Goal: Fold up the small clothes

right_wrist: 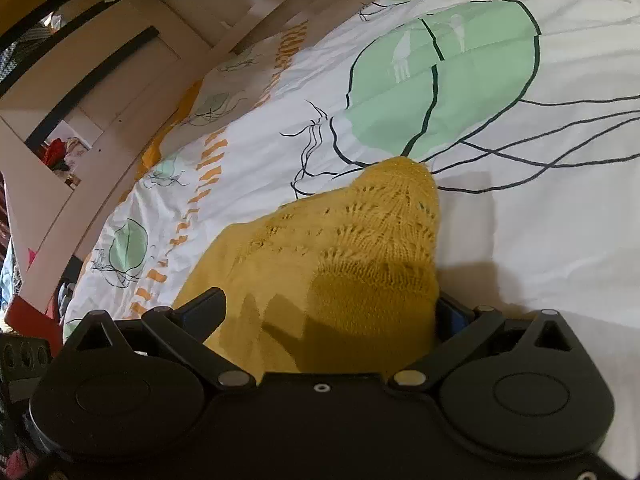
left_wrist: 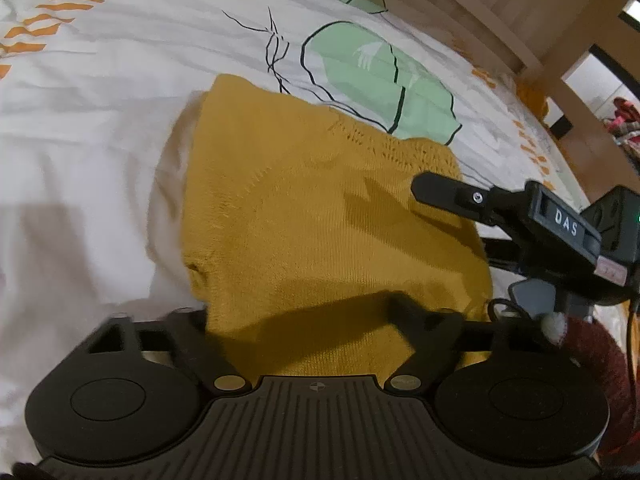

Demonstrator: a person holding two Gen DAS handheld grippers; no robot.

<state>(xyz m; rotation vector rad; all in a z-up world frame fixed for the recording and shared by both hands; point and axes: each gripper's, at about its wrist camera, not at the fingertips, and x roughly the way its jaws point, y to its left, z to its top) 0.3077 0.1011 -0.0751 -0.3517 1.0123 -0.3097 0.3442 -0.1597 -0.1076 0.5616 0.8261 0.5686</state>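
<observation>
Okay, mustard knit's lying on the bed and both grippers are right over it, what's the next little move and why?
Probably close the right gripper on the mustard knit. Its jaws stand wide with the near edge between them, not pinched. The left gripper also straddles the cloth, and the garment looks only partly folded on the duvet.

Mustard-yellow knitted garment [right_wrist: 340,264] with a lacy openwork band, lying bunched on a white bed cover [right_wrist: 540,240] printed with green jellyfish shapes. Right gripper [right_wrist: 332,312] low over its near edge, jaws spread wide, fabric between them.
</observation>
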